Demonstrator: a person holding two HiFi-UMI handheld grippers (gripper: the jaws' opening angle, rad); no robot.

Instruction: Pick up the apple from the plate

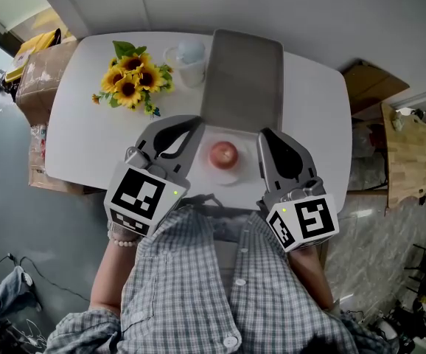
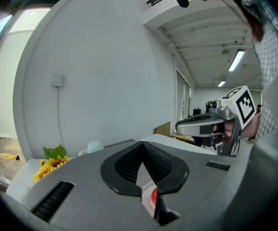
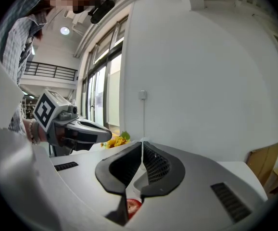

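The red, round apple [image 1: 224,154] sits on a white plate [image 1: 236,178] between the two pairs of fingers, touching neither. The left gripper [image 1: 197,122] and right gripper [image 1: 263,133] both have their fingers pressed together, holding nothing.

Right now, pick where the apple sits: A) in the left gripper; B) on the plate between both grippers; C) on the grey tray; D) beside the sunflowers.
B: the apple rests on the plate, with the left gripper and right gripper to either side, neither holding it.
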